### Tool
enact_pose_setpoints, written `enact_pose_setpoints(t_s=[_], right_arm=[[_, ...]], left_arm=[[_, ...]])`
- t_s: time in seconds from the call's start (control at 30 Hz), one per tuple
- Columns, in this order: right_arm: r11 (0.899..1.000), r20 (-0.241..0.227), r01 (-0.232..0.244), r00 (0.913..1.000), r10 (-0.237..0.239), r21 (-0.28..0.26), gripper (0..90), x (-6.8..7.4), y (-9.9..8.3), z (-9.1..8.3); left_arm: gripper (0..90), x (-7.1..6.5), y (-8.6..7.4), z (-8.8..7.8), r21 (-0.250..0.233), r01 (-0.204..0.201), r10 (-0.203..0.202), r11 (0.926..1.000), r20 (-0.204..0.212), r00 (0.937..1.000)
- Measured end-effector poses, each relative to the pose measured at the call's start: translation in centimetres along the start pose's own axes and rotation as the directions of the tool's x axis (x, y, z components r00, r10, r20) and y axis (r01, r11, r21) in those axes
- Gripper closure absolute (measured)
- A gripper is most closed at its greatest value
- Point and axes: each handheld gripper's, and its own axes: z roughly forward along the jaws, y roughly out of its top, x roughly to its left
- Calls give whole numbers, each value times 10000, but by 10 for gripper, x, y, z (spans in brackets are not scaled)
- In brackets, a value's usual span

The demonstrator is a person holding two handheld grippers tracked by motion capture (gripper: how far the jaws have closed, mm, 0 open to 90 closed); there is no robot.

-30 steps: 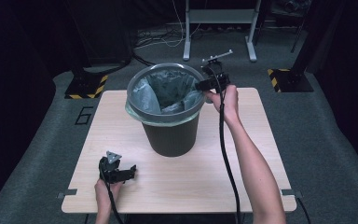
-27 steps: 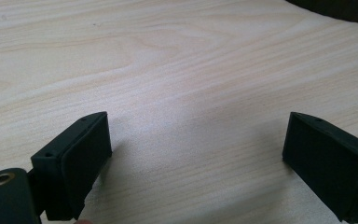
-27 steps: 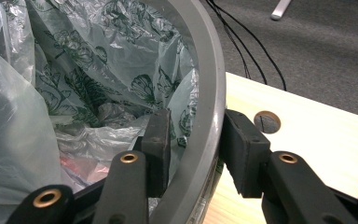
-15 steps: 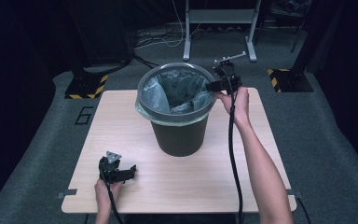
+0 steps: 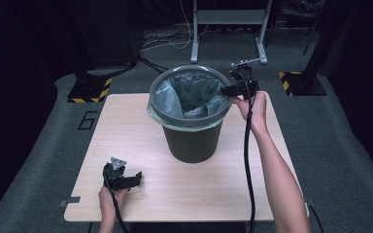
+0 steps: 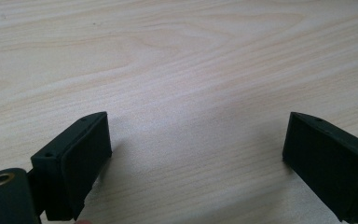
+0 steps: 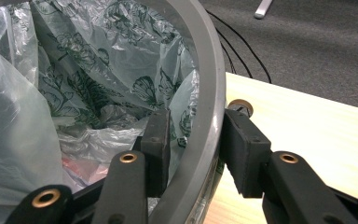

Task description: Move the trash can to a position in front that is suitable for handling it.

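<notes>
A dark round bin point(image 5: 192, 141) lined with a pale, leaf-printed plastic bag point(image 5: 189, 94) stands on the wooden table point(image 5: 126, 126). My right gripper point(image 5: 228, 90) is shut on the bin's rim at its right side. In the right gripper view point(image 7: 198, 130) one pad presses the bag point(image 7: 98, 70) inside the grey rim point(image 7: 209, 70) and the other presses the outside. My left gripper point(image 5: 126, 180) rests near the table's front left edge. Its jaws point(image 6: 198, 130) stand open over bare wood point(image 6: 168, 56), with nothing between them.
Beyond the table lies grey carpet with cables. A metal stand point(image 5: 226, 19) is at the back. Yellow-and-black striped bases point(image 5: 85, 90) point(image 5: 301, 82) sit at the far left and far right. Bare table surface point(image 7: 307, 130) lies right of the bin.
The bin and my right gripper on its rim have shifted to the right across the table. The left gripper has stayed where it was.
</notes>
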Motion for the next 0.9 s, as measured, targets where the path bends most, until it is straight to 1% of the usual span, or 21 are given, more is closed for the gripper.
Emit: enact_pose_setpoints(t_s=[0.07, 0.23, 0.27, 0.3, 0.33, 0.43, 0.47, 0.5, 0.57, 0.63, 0.7, 0.73, 0.77, 0.8, 0.83, 0.9], right_arm=[[10000, 25, 45, 10000, -45, 3, 619, 0, -1, -1], [10000, -82, -33, 10000, 33, -19, 602, -2, -2, -2], [10000, -128, -22, 9999, 22, -22, 551, -3, -2, -2], [10000, -238, -31, 9997, 29, -94, 469, -5, -2, -3], [10000, -238, -31, 9997, 29, -94, 469, -5, -2, -3], [9998, -410, -84, 9991, 76, -187, 348, -8, -2, -6], [9997, -468, -128, 9988, 117, -227, 293, -9, -2, -6], [9994, -580, -204, 9981, 187, -285, 258, -10, -2, -8], [9988, -822, -211, 9965, 175, -437, 191, -13, -3, -10], [9986, -958, -159, 9953, 110, -505, 154, -14, -4, -12], [9980, -1092, -113, 9940, 44, -622, 140, -15, -5, -15], [9963, -1230, -138, 9924, 32, -850, 122, -16, -5, -18], [9952, -1352, -171, 9908, 39, -967, 107, -17, -6, -21], [9952, -1352, -171, 9908, 39, -967, 107, -17, -6, -21], [9934, -1390, -154, 9903, -6, -1138, 82, -18, -6, -25], [9925, -1452, -150, 9894, -28, -1214, 74, -18, -7, -28]], left_arm=[[75, 0, 0, 0, 8, 2, -2, 10000, 3, 10000], [75, 0, 0, 0, 17, 7, -7, 10000, 2, 10000], [75, 0, 0, 0, 16, 7, -7, 10000, 1, 10000], [75, 0, 0, 0, 18, 12, -12, 10000, 5, 10000], [75, 0, 0, 0, 18, 16, -16, 10000, 4, 10000], [75, 0, 0, 0, 20, 12, -12, 10000, -2, 10000], [75, 0, 0, 0, 6, -6, 6, 10000, -1, 10000], [75, 0, 0, 0, 3, -4, 4, 10000, -1, 10000], [75, 0, 0, 0, 3, -6, 6, 10000, 0, 10000], [75, 0, 0, 0, 15, 0, 0, 10000, 3, 10000], [75, 0, 0, 0, 31, 9, -9, 10000, 14, 10000], [75, 0, 0, 0, 32, 9, -9, 10000, 17, 10000], [75, 1, 0, 0, 44, 3, -3, 10000, 29, 10000], [75, 1, 0, 0, 44, 3, -3, 10000, 29, 10000], [75, 1, 0, 0, 49, -5, 5, 10000, 23, 10000], [75, 1, 0, -1, 53, -4, 4, 10000, 9, 10000]])
